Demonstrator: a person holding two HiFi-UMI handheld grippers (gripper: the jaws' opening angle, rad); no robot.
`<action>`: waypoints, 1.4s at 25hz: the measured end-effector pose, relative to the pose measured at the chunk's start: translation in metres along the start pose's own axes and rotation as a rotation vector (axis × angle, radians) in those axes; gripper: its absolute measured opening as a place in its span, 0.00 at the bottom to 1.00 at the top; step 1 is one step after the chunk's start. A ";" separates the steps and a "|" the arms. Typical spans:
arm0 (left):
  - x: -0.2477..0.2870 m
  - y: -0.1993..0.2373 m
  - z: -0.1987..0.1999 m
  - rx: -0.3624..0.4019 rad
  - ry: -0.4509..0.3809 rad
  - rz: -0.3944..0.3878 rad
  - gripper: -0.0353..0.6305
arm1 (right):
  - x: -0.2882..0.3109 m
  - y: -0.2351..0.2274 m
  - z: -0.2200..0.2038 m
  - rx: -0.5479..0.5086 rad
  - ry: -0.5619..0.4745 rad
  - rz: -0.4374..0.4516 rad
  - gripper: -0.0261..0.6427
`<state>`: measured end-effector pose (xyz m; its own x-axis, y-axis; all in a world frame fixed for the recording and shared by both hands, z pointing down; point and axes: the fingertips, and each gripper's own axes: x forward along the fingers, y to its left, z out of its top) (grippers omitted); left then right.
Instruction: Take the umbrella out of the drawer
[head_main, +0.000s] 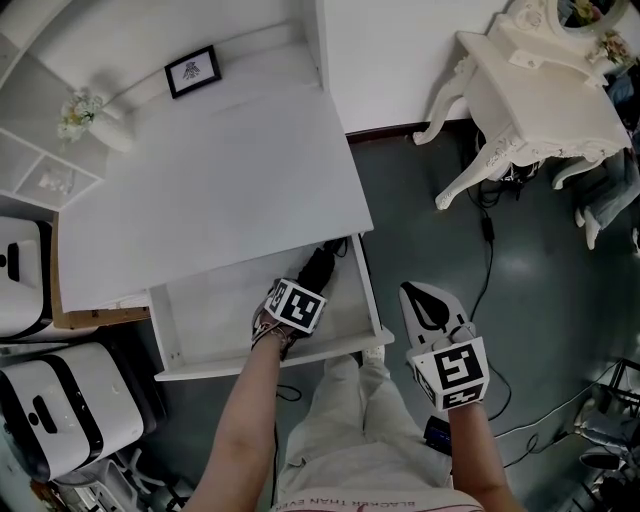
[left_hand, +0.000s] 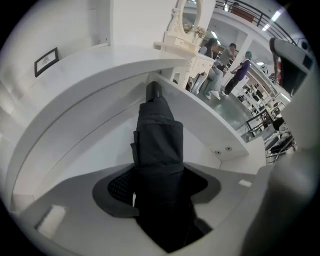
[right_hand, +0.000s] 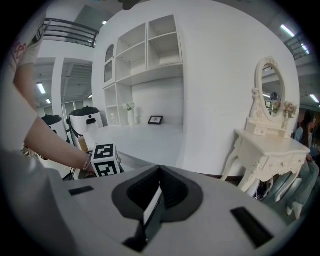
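A framed picture (head_main: 192, 71) stands at the back, pale flowers (head_main: 78, 108) to its left — over right, an ornate white dressing table (head_main: 545, 105), black cable (head_main: 487, 232) beside it.

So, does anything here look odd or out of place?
Only mildly: a folded black umbrella sits in the open drawer, an unusual spot, with the left gripper clamped on it. Nothing looks spilled or broken.

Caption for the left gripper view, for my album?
Left gripper grips the folded umbrella lying in the open drawer.

White desk (head_main: 220, 180) w/ framed pic (head_main: 193, 71) (drawer (head_main: 205, 315) open): umbrella (head_main: 318, 268) inside.
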<state>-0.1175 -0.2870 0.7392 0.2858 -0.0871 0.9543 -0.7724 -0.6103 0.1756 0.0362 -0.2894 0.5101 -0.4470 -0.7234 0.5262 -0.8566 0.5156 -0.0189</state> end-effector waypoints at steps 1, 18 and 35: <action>-0.003 -0.001 0.000 0.014 0.005 0.003 0.45 | -0.002 0.001 0.001 -0.001 -0.004 0.003 0.05; -0.058 -0.014 -0.013 0.195 0.022 0.063 0.45 | -0.030 0.006 0.052 -0.060 -0.114 0.014 0.05; -0.132 -0.018 0.014 0.121 -0.206 0.108 0.45 | -0.057 -0.010 0.109 -0.108 -0.258 0.025 0.05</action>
<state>-0.1329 -0.2755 0.6064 0.3243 -0.3079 0.8944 -0.7349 -0.6773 0.0333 0.0423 -0.3034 0.3881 -0.5300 -0.7959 0.2926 -0.8184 0.5705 0.0695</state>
